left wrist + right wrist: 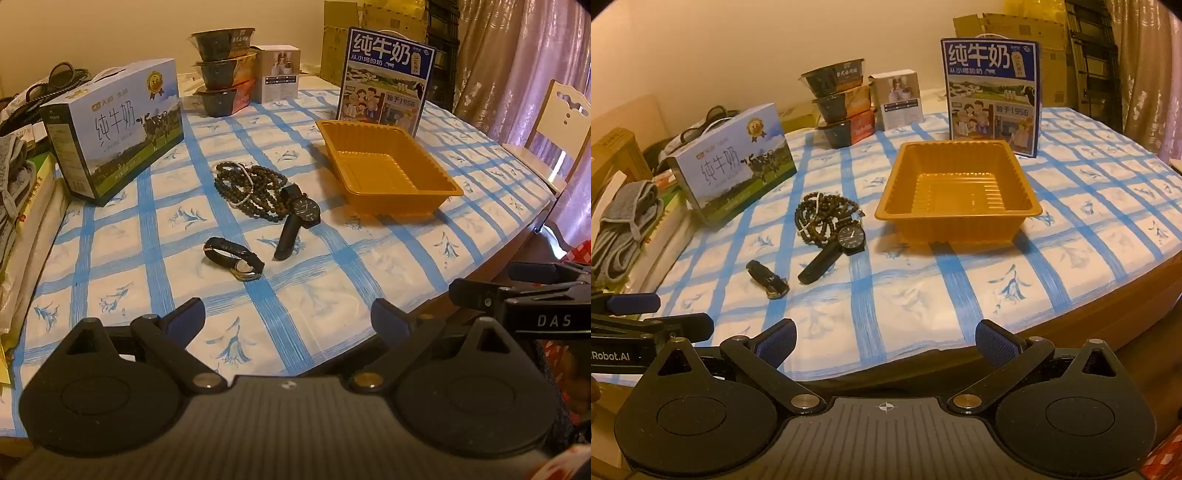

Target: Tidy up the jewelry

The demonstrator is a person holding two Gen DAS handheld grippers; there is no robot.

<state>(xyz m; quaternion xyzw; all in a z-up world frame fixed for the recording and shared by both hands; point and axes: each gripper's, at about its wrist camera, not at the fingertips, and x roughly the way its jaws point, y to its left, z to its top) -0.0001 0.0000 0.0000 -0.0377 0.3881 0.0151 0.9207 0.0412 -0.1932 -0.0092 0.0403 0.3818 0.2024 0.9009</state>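
A pile of dark bead bracelets (249,188) (822,216) lies mid-table with a thin white strand across it. Against it rests a black watch (304,211) (849,238) with its strap stretched toward me. A smaller watch with a black band and gold case (236,258) (769,281) lies nearer the front. An empty orange plastic tray (388,168) (956,190) stands to the right of them. My left gripper (288,319) hovers open above the table's front edge, short of the small watch. My right gripper (886,341) is open too, over the front edge, nothing between its fingers.
A blue-check tablecloth (314,295) (1052,236) covers the round table. A milk carton box (118,125) (735,158) lies at left, stacked food bowls (225,70) (842,103) and a small white box at the back, an upright milk box (386,79) (991,96) behind the tray. A chair (550,140) stands at right.
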